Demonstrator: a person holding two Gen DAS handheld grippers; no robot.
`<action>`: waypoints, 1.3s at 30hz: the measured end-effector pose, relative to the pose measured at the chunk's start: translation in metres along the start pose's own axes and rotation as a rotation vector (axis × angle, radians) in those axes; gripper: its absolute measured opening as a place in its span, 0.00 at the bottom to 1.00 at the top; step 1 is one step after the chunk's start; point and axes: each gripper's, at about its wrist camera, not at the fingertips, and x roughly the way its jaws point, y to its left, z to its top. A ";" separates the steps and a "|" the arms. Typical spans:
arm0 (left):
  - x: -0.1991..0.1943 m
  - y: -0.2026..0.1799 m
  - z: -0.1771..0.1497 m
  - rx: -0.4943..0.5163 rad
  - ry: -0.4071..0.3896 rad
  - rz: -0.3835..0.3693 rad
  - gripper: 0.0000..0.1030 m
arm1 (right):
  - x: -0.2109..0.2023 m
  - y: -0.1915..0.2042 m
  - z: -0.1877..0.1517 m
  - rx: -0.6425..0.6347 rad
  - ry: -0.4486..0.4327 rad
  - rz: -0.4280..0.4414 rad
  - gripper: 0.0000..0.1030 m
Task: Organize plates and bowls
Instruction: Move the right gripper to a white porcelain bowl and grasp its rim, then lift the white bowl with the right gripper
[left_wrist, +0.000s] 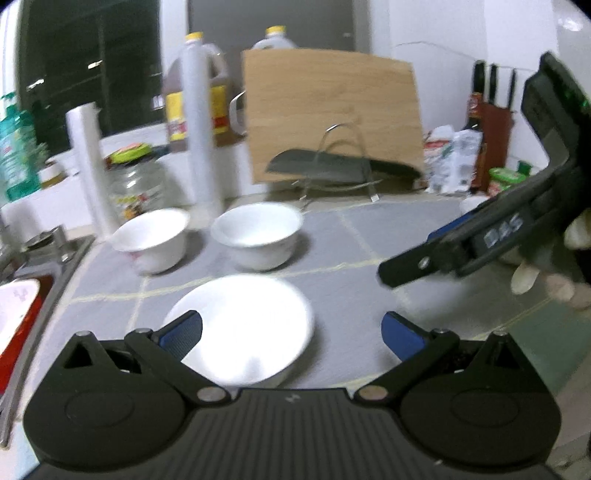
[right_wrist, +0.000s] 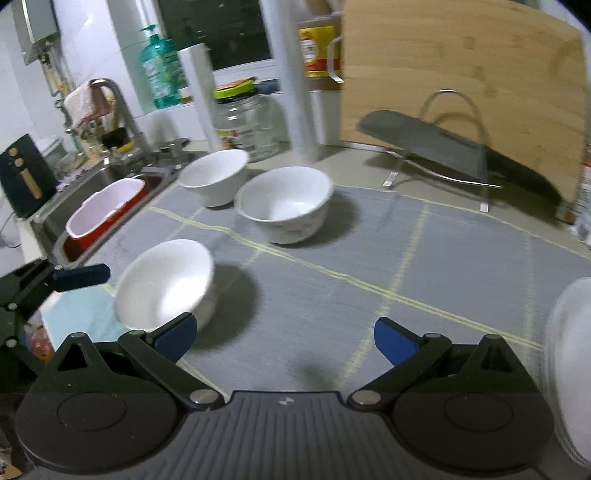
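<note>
Three white bowls stand on a grey mat (right_wrist: 406, 258). The near bowl (left_wrist: 243, 325) (right_wrist: 166, 284) lies just ahead of my open left gripper (left_wrist: 291, 332), its rim by the left finger. Two more bowls stand further back: one at the left (left_wrist: 151, 236) (right_wrist: 214, 177) and a larger one (left_wrist: 258, 232) (right_wrist: 284, 203). My right gripper (right_wrist: 284, 339) is open and empty over bare mat; it also shows in the left wrist view (left_wrist: 406, 266). A white plate edge (right_wrist: 570, 369) shows at the far right. My left gripper's finger (right_wrist: 79, 277) shows beside the near bowl.
A wire rack (right_wrist: 454, 147) holds a dark cleaver in front of a wooden cutting board (right_wrist: 461, 74). A sink (right_wrist: 107, 206) with a red-and-white tub lies at the left. A glass jar (right_wrist: 243, 122), paper rolls and bottles stand behind the bowls.
</note>
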 end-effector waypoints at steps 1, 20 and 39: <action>0.001 0.005 -0.003 -0.003 0.008 0.007 1.00 | 0.004 0.004 0.003 -0.009 0.000 0.015 1.00; 0.030 0.042 -0.030 0.011 0.066 -0.068 0.99 | 0.088 0.063 0.032 -0.109 0.128 0.241 1.00; 0.033 0.037 -0.020 0.015 0.041 -0.103 0.99 | 0.083 0.066 0.032 -0.083 0.147 0.301 1.00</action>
